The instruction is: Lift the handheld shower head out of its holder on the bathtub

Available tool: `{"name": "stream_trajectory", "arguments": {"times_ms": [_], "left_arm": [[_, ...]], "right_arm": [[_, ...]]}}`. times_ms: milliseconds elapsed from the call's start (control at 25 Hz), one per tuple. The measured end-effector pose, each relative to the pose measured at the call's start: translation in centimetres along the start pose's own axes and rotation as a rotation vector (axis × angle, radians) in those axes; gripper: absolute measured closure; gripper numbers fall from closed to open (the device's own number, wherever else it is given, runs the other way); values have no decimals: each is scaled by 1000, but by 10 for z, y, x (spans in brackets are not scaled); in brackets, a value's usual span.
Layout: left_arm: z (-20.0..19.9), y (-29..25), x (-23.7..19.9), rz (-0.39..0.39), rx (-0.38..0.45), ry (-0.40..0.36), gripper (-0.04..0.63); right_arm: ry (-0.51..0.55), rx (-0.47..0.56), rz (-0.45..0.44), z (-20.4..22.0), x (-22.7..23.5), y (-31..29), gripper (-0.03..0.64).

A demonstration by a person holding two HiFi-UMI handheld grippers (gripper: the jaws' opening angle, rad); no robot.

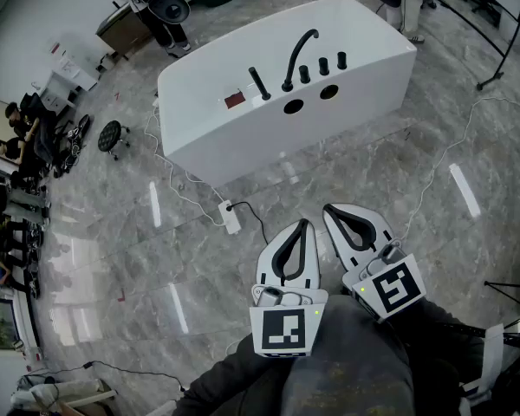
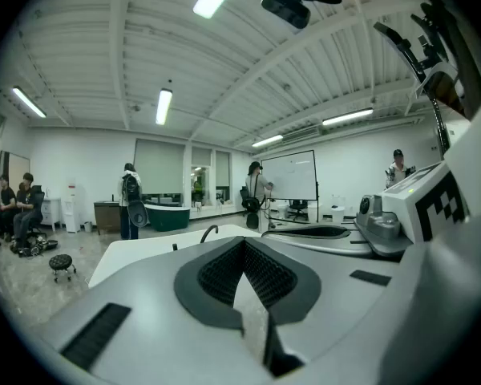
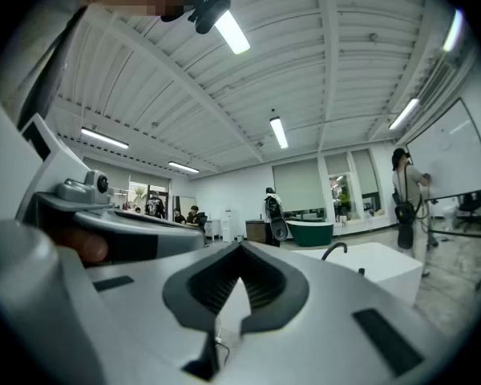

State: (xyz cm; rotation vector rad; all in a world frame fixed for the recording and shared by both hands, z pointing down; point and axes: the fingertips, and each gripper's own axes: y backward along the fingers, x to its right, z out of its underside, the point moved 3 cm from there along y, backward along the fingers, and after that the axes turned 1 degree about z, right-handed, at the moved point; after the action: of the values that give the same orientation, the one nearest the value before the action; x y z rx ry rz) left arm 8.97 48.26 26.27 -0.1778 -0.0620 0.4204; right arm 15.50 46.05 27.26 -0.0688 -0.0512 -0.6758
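Observation:
The white bathtub stands across the floor ahead of me. On its deck are a curved black faucet, black knobs, and the black handheld shower head, upright in its holder at the left of the faucet. My left gripper and right gripper hang side by side low in the head view, well short of the tub. Both are shut with nothing between the tips. The left gripper view shows the left gripper aimed at the tub. In the right gripper view the right gripper has the tub to its right.
A white power strip with a black cable lies on the marble floor between me and the tub. A small black stool stands left of the tub. Several people sit at far left, and one with a backpack stands behind the tub. Stand legs are at right.

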Motion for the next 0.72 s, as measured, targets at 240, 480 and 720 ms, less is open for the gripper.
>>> {"name": "stream_trajectory", "arguments": {"times_ms": [240, 480, 720], "left_arm": [[-3, -14, 17, -1, -12, -14, 594], [0, -29, 38, -7, -25, -20, 594], [12, -31, 37, -82, -53, 30, 594]], "right_arm": [[-7, 14, -21, 3, 21, 9, 614], [-16, 22, -39, 8, 42, 18, 614], [-74, 13, -63, 19, 56, 23, 614]]}}
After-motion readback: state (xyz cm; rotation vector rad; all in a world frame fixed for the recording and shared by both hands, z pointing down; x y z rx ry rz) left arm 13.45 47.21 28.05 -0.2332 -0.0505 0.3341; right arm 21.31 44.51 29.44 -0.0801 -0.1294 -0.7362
